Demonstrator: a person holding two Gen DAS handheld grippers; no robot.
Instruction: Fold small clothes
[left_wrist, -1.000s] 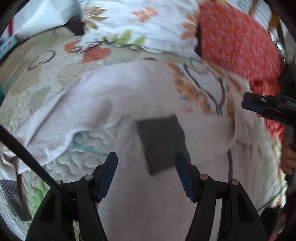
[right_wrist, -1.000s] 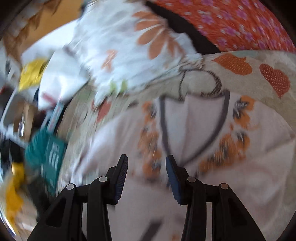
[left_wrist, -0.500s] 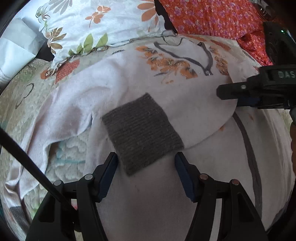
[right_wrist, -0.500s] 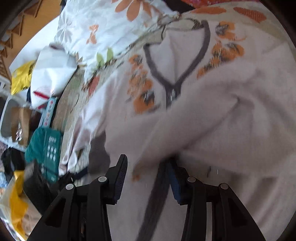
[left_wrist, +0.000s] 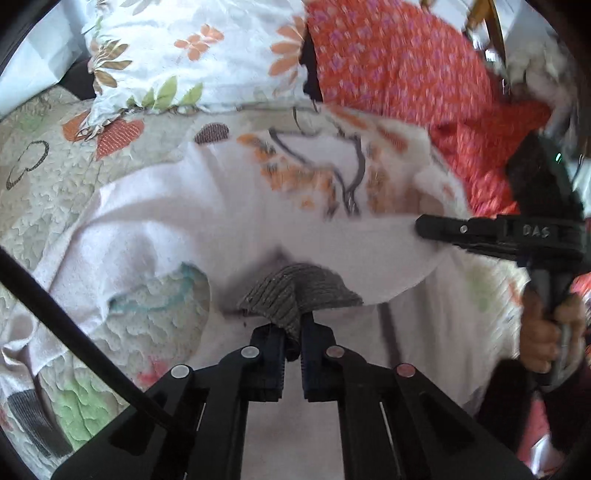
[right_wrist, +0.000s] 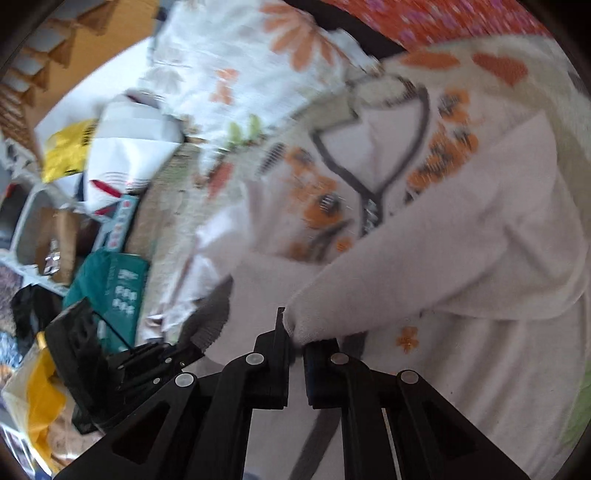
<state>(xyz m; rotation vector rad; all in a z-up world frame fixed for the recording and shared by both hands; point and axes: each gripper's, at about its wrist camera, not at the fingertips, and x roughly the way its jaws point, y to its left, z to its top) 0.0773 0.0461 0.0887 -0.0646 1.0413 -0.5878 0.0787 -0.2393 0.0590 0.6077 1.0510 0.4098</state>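
A small white cardigan (left_wrist: 207, 218) with orange flowers and grey trim lies face up on a quilted bedspread (left_wrist: 48, 177). One sleeve is folded across its front. My left gripper (left_wrist: 293, 349) is shut on that sleeve's grey ribbed cuff (left_wrist: 291, 295). My right gripper (right_wrist: 295, 343) is shut on the fold of the white sleeve (right_wrist: 424, 266), a little further up it. The right gripper also shows at the right of the left wrist view (left_wrist: 424, 227). The left gripper shows at the lower left of the right wrist view (right_wrist: 184, 354).
A floral pillow (left_wrist: 192, 48) and an orange patterned pillow (left_wrist: 399, 62) lie behind the cardigan. Beside the bed stand a teal box (right_wrist: 118, 288), white and yellow bags (right_wrist: 125, 144) and shelves with clutter.
Both grippers were open above the cardigan. The left has closed on the grey cuff and lifted it. The right has closed on the sleeve fold.
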